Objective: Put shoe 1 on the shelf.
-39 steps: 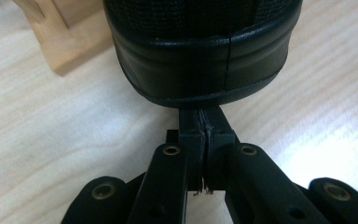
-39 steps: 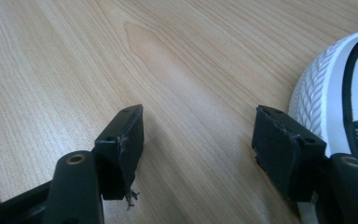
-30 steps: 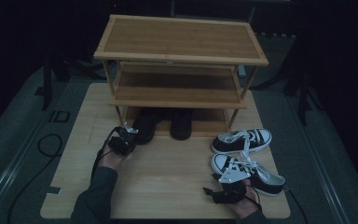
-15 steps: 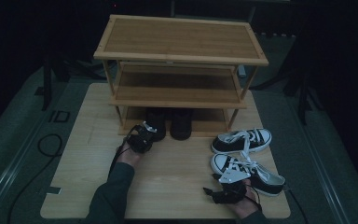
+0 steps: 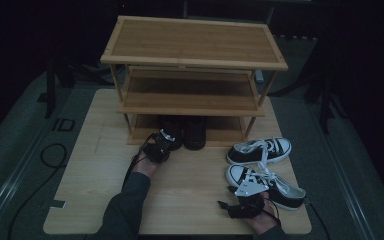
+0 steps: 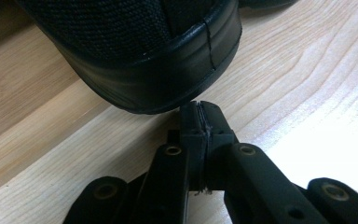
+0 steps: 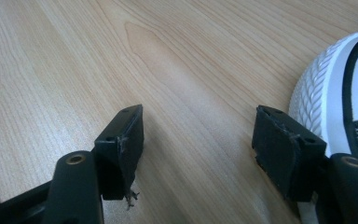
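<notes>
One black canvas shoe [image 6: 135, 51], rubber-rimmed heel, touches the pressed-together left gripper [image 6: 199, 108].

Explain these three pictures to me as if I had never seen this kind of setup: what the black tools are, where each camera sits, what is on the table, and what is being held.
There is no machine here: a person holds a hand-held gripper, a two-jaw pincer, in each hand. The wide picture comes from a fixed camera above the table. The two close-ups come from small cameras riding on each tool, looking along its jaws.

On the wooden table stands a three-level wooden shoe rack. Two black shoes sit on its bottom shelf, heels outward. A pair of black-and-white sneakers lies on the table to the right.

The left hand-held gripper has its jaws shut, their tips right at the heel of one black shoe; nothing is between them. The right hand-held gripper rests open beside the nearer sneaker's white toe, holding nothing.
</notes>
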{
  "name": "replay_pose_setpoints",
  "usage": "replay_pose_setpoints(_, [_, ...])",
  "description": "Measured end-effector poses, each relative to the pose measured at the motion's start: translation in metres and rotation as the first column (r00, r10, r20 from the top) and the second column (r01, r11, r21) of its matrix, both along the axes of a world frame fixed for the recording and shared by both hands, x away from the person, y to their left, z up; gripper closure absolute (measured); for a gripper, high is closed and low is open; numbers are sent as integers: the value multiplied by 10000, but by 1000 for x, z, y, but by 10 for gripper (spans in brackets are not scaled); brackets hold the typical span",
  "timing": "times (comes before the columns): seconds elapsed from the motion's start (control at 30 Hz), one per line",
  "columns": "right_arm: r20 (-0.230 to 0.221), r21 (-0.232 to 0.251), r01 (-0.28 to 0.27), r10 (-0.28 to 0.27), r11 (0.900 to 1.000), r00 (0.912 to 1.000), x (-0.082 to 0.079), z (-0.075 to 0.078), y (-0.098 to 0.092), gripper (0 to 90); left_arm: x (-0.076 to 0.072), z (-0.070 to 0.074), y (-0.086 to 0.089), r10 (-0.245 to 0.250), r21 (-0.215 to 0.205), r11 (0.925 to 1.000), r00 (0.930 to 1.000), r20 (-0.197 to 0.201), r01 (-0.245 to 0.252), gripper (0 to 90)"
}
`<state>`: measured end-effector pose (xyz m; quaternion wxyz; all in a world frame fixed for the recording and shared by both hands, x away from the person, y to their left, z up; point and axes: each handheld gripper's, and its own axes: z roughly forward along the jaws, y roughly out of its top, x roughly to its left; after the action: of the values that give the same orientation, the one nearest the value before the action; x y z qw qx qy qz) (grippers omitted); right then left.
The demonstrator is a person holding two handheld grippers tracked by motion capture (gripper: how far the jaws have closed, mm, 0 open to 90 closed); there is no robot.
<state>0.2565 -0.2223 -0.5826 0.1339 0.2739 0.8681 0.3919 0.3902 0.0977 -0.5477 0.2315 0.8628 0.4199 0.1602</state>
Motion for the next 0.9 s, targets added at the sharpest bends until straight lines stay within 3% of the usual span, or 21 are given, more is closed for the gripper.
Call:
replay_pose_setpoints(0.33, [-4,5,-7,7,10000,10000,0,0,0,337,-6,5,4,-146,-322,9994,9997,180,152,776])
replay_pose_setpoints(0.57, [-1,-2,-7,7,10000,10000,0,0,0,337,-10,10,11,-85,-562,9984,9996,287,101,659])
replay_pose_setpoints(0.9, [3,0,3,-3,10000,10000,0,0,0,337,-13,7,23,55,-677,9977,9998,204,-41,605])
